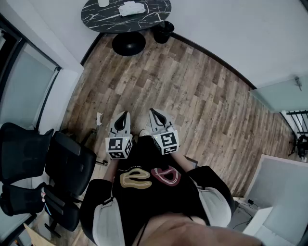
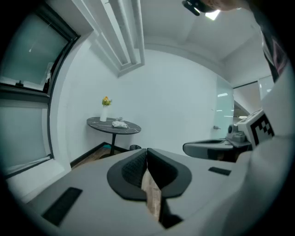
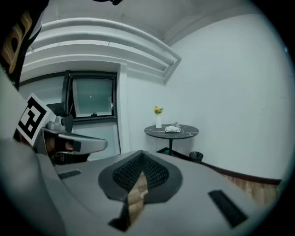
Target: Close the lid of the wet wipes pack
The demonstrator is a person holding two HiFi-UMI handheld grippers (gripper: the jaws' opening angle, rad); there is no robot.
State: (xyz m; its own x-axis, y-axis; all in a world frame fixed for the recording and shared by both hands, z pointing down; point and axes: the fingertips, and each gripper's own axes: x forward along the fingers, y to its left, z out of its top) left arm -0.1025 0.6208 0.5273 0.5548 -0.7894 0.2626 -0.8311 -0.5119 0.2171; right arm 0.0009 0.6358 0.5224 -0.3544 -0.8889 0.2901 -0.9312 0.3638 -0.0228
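A white wet wipes pack lies on a round black marble table at the far end of the room. It shows small in the left gripper view as the pack and in the right gripper view as the pack. Its lid is too small to make out. My left gripper and right gripper are held close to my body over the wooden floor, far from the table. Both are shut with nothing between the jaws.
A white vase with flowers stands on the table. A black bin sits on the floor beside the table's base. Black office chairs stand to my left by a window. White boxes are at the right.
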